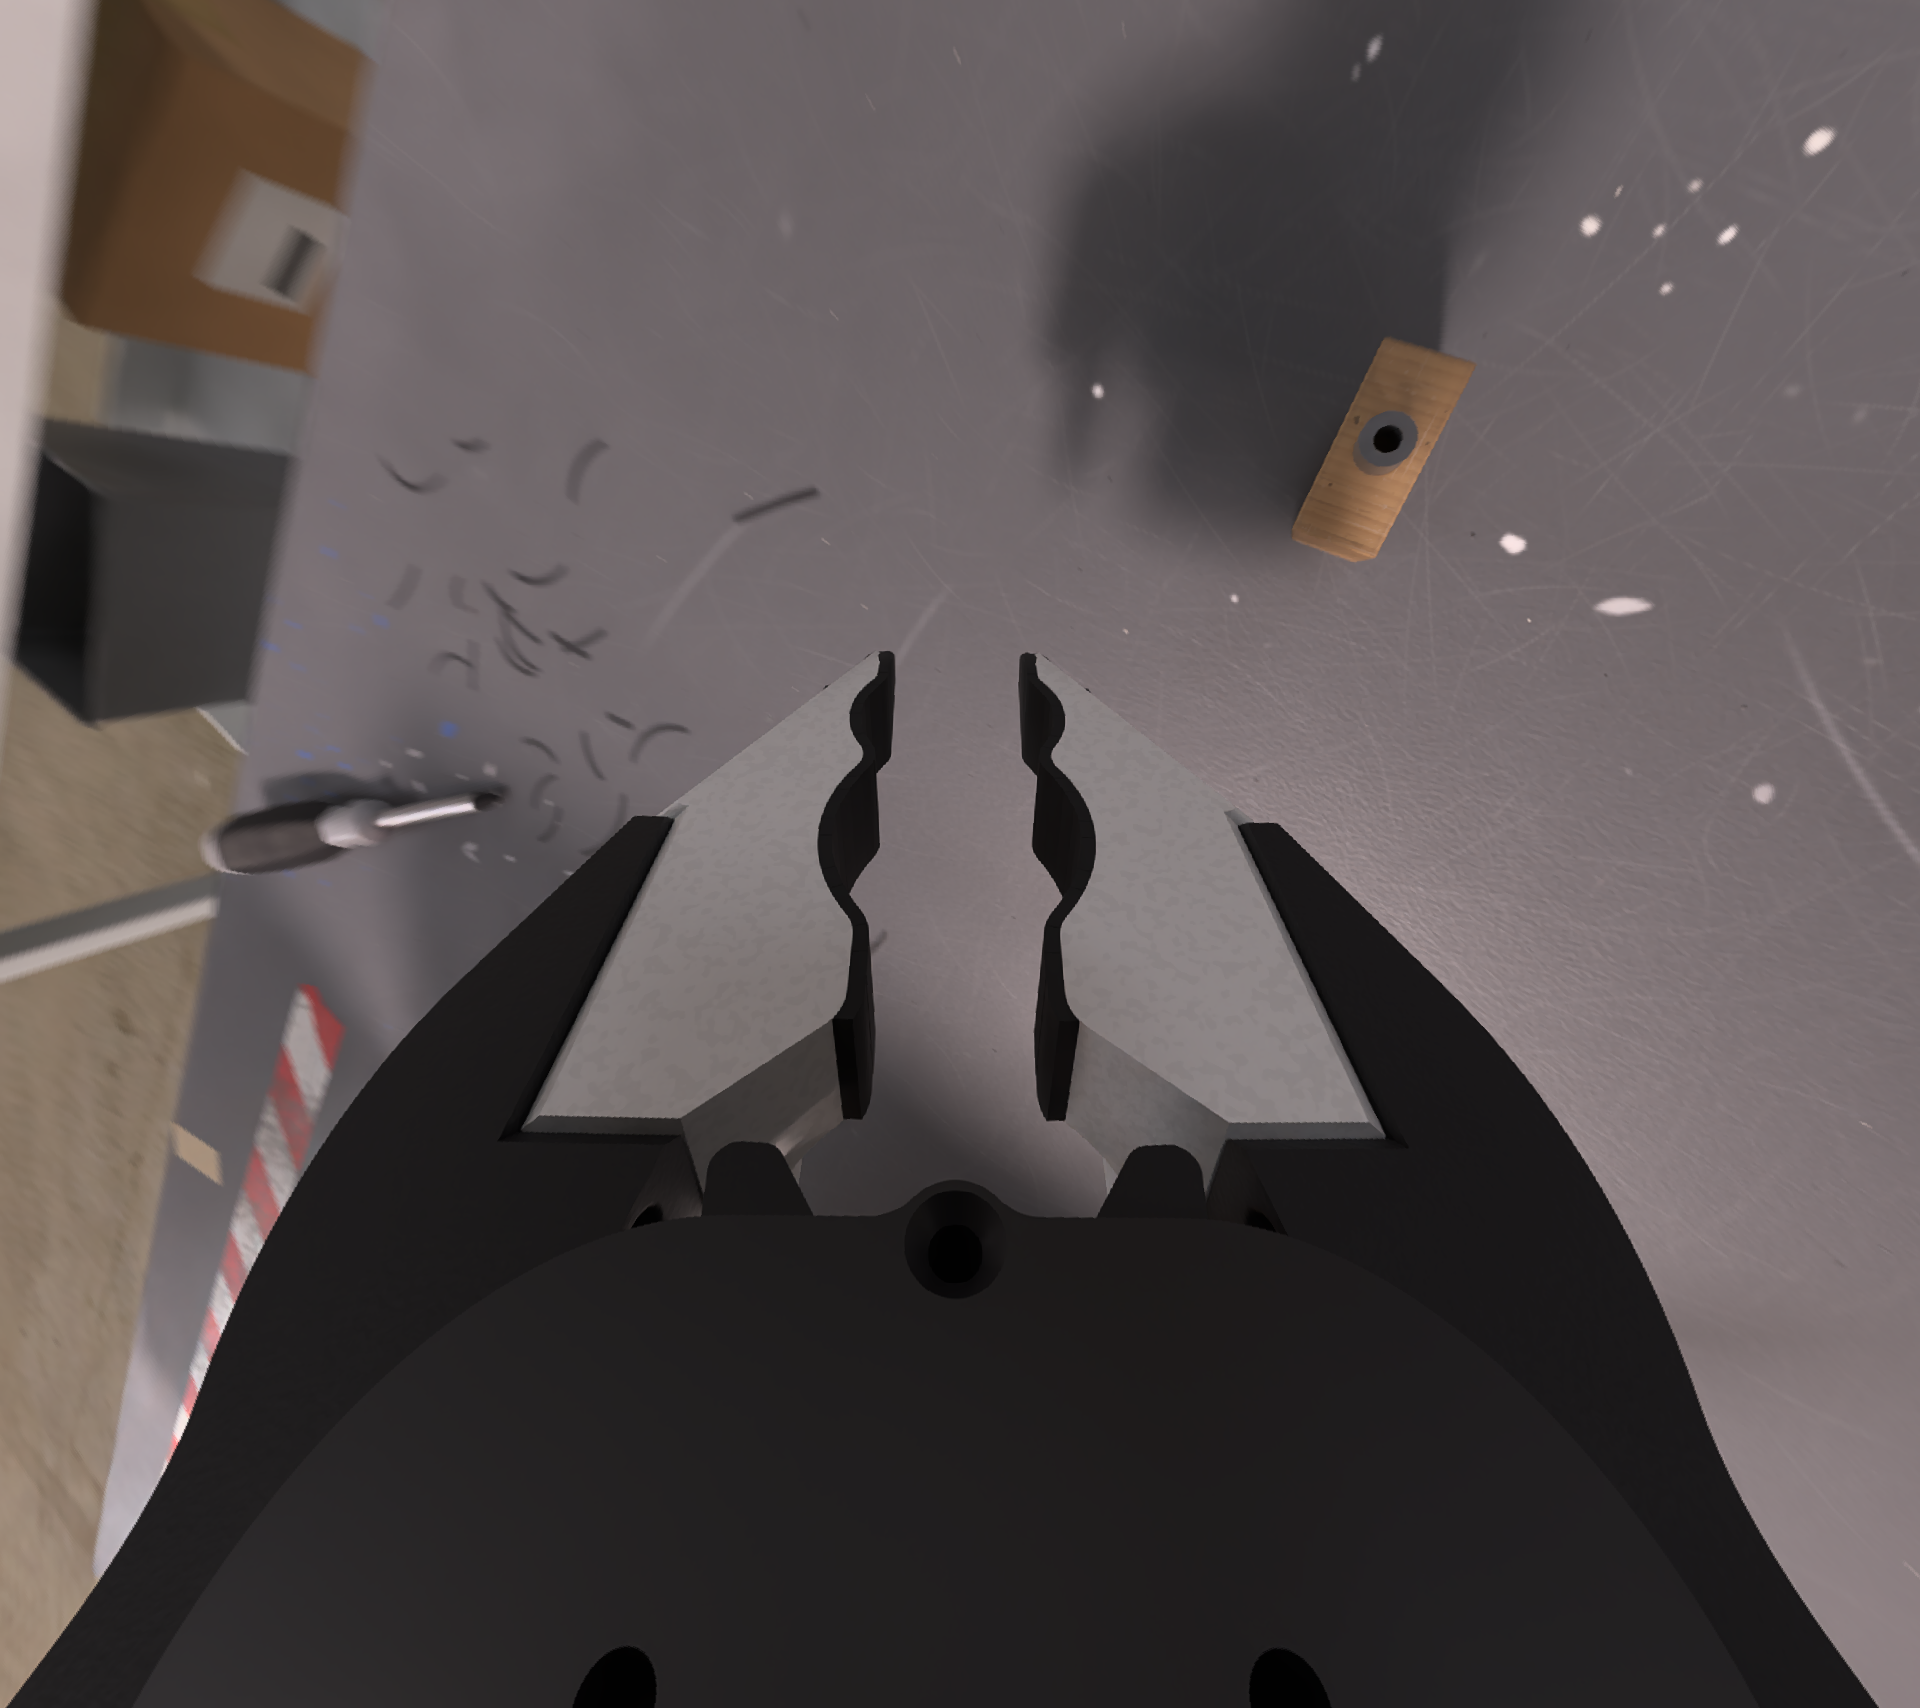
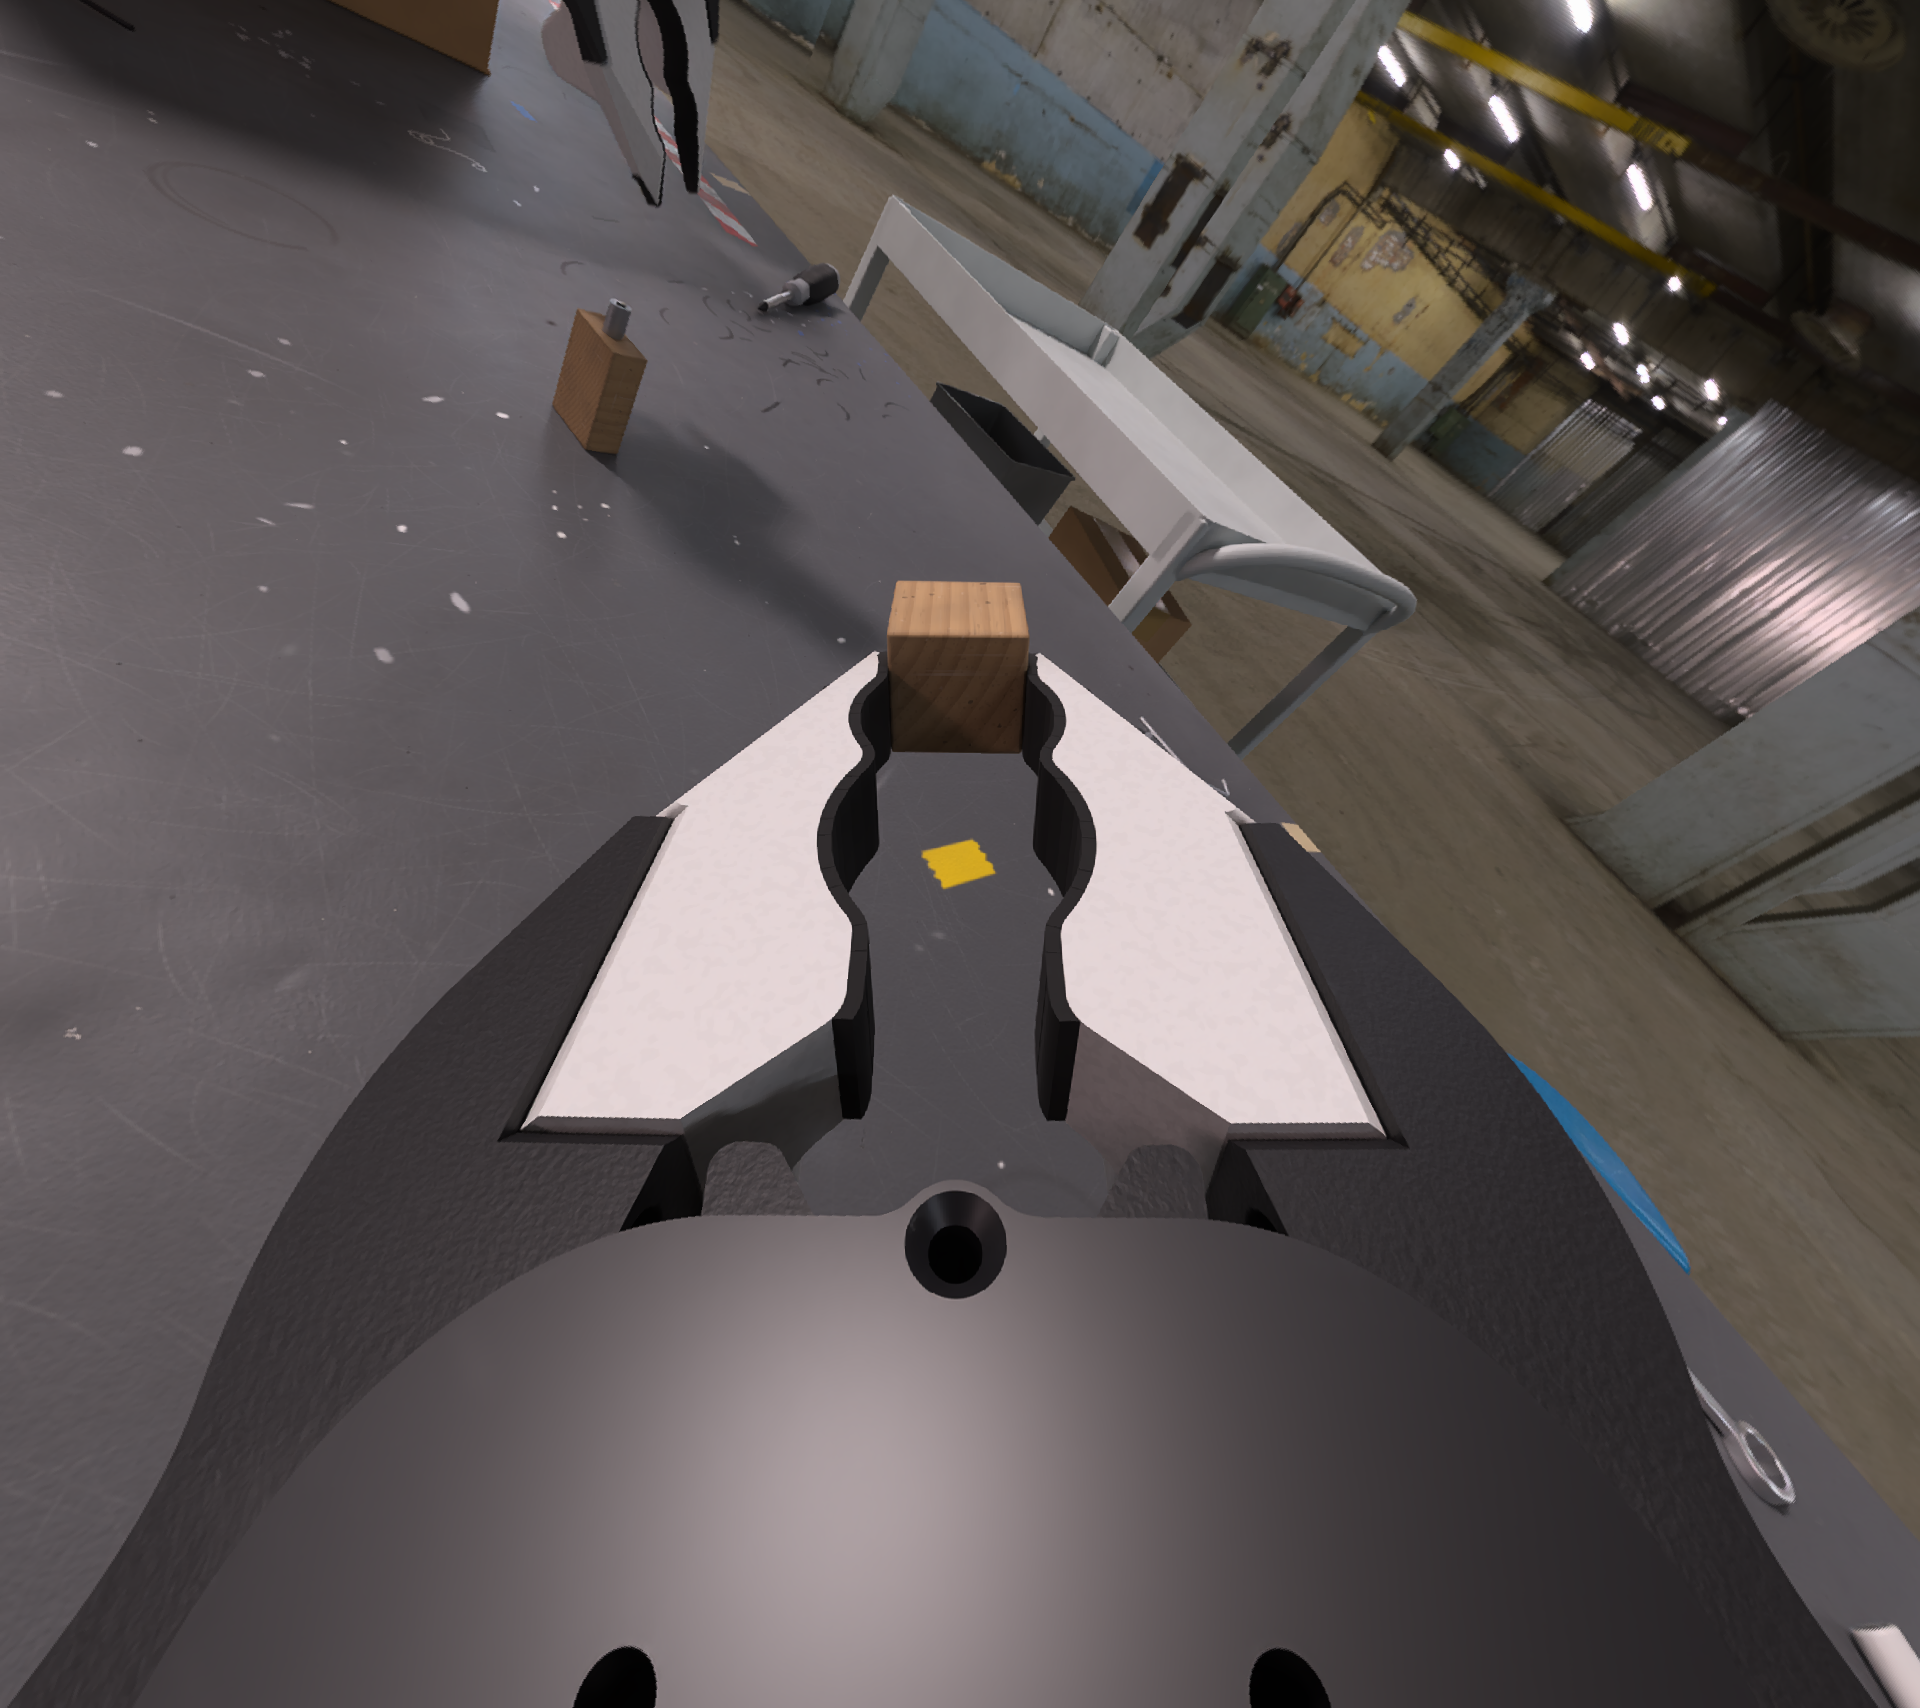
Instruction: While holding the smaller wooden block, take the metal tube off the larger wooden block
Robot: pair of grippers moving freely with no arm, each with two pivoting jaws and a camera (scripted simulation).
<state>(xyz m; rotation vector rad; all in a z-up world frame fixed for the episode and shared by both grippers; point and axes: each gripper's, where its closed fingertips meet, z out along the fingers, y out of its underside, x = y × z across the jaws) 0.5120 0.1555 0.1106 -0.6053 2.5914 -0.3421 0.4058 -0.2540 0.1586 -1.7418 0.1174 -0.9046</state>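
The larger wooden block (image 1: 1351, 495) stands on the dark grey table with the short metal tube (image 1: 1385, 439) upright in its top. My left gripper (image 1: 956, 666) hovers above the table, open and empty, with the block ahead and to its right. In the right wrist view the same block (image 2: 594, 391) and tube (image 2: 618, 320) stand far ahead on the left, with the left gripper (image 2: 665, 188) hanging above and behind them. My right gripper (image 2: 957, 661) is shut on the smaller wooden block (image 2: 957, 682), held at the fingertips above the table.
A dark-handled tool (image 1: 343, 827) and metal shavings (image 1: 520, 619) lie near the table's edge. A cardboard box (image 1: 208, 141) and a black bin (image 1: 145, 567) sit beyond it under a white bench (image 2: 1091, 411). A yellow patch (image 2: 958, 863) marks the table; a wrench (image 2: 1756, 1461) lies at right.
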